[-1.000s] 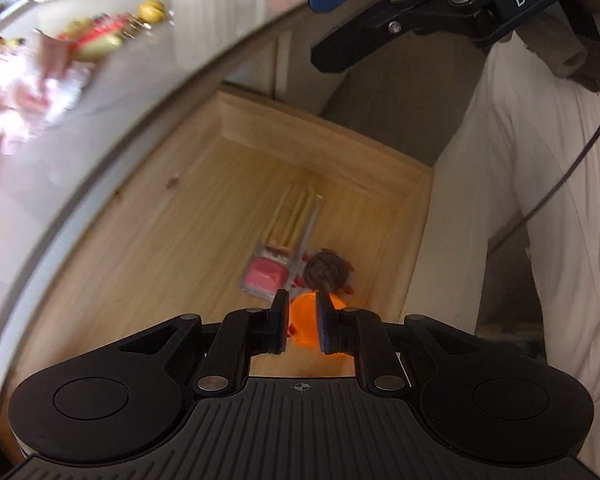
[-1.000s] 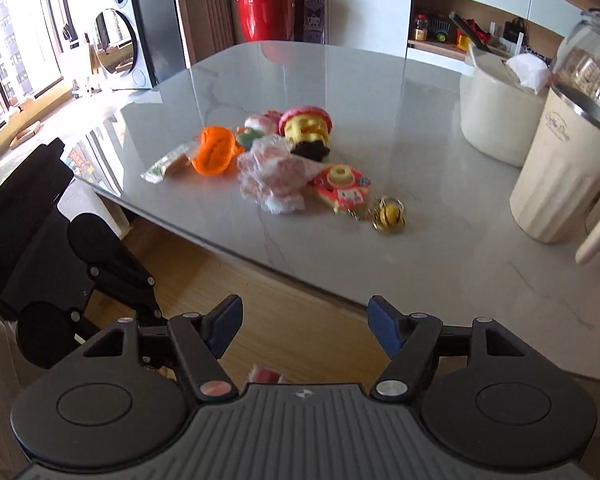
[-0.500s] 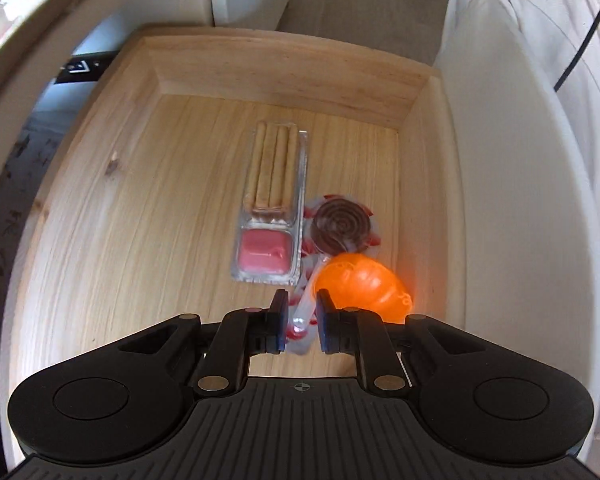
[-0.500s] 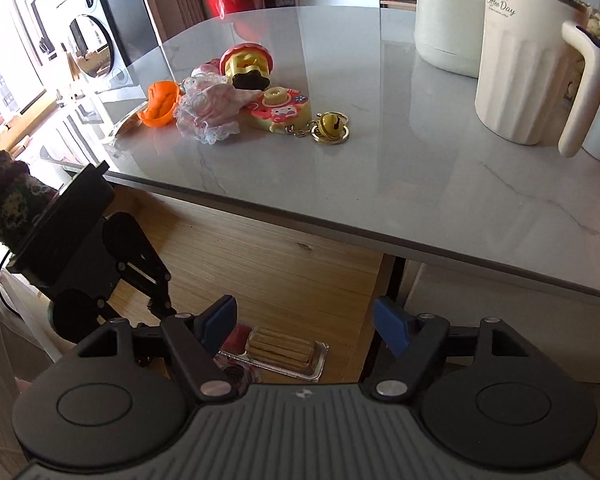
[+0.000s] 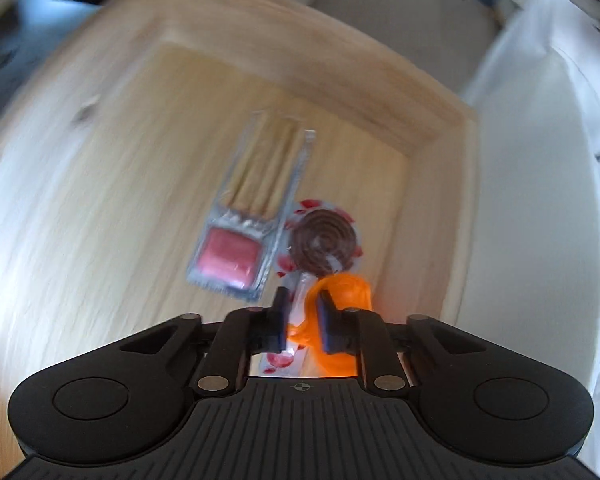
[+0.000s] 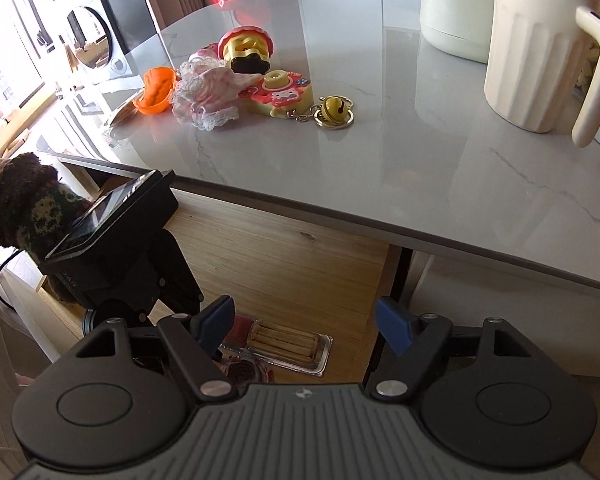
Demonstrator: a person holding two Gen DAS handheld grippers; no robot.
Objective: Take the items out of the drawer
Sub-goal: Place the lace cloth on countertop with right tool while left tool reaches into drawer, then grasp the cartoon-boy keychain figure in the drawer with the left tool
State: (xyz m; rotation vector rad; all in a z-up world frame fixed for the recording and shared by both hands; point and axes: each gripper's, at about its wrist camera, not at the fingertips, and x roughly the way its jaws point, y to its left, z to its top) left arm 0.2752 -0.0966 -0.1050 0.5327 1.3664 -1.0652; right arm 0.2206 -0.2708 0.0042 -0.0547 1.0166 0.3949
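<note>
The open wooden drawer [image 5: 308, 56] holds a clear snack pack [image 5: 252, 216] of biscuit sticks and pink dip, a wrapped swirl lollipop [image 5: 324, 246] and an orange plastic piece [image 5: 346, 286]. My left gripper [image 5: 300, 316] hangs low over the lollipop's stick with its jaws nearly together. The stick and the orange edge show through the slit, and I cannot tell whether they touch. This view is motion-blurred. My right gripper [image 6: 304, 320] stands open above the drawer [image 6: 280, 264], over the snack pack [image 6: 284, 344] and beside the lollipop [image 6: 242, 372]. It holds nothing.
The grey marble table [image 6: 380, 168] overhangs the drawer's back. On it lie an orange piece [image 6: 156, 90], lace cloth [image 6: 208, 96], toys [image 6: 280, 94], a bell keyring [image 6: 334, 110] and a cream jug [image 6: 540, 52]. A gloved hand [image 6: 20, 200] holds the left tool [image 6: 120, 248].
My left gripper has swung and dropped closer to the lollipop and orange piece, its jaws unchanged. The right gripper has tipped further over the drawer and stays open.
</note>
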